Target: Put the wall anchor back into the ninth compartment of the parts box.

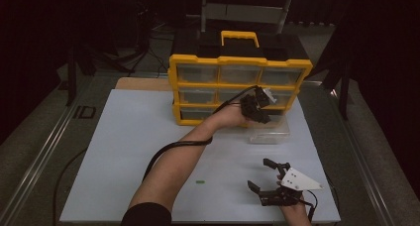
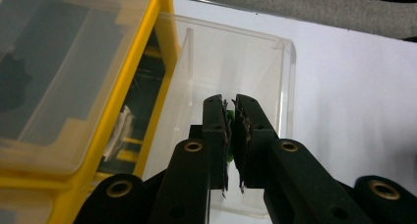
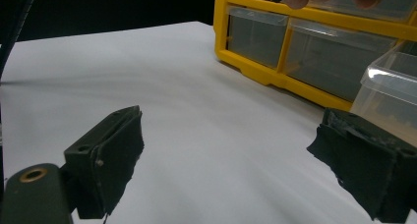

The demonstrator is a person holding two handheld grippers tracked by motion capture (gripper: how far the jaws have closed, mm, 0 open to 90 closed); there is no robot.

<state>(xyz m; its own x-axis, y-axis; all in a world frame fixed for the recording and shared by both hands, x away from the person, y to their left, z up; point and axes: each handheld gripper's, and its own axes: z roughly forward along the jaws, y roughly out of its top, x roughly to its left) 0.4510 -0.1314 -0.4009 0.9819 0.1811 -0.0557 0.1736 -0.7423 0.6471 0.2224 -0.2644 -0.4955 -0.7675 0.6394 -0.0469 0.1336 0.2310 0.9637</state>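
The left gripper (image 2: 229,135) has its two black jaws pressed nearly together, and a small green piece (image 2: 227,117) is pinched between the pads. I can see just a thin strip of green in the narrow gap, so its shape is not clear. This gripper hangs over a clear plastic drawer (image 2: 275,86) that is pulled out of the yellow organizer (image 2: 162,62) and stands on the white board (image 2: 354,86), just in front of the lowest row. In the left gripper view the jaws point down into the open top of this drawer, near the wall that is closest to the yellow frame.

In the high view the left gripper (image 1: 257,108) is in front of the right side of the organizer (image 1: 240,62), and the drawer (image 1: 270,132) is directly under it. The organizer has three rows of transparent drawers and a yellow handle (image 1: 240,36) on its black top.

The right gripper (image 1: 270,179) is near the front right corner of the board, well apart from the organizer. Its jaws stand wide apart with nothing between them; in the right gripper view the white board (image 3: 196,111) lies bare between the two pads.

A second small green piece (image 1: 199,181) lies alone on the white board (image 1: 124,137), to the left of the right gripper and near the person's left forearm (image 1: 173,166).

I cannot read any brand, label or writing on the organizer, the drawer or the grippers; the pictures are dark and the surfaces look plain.
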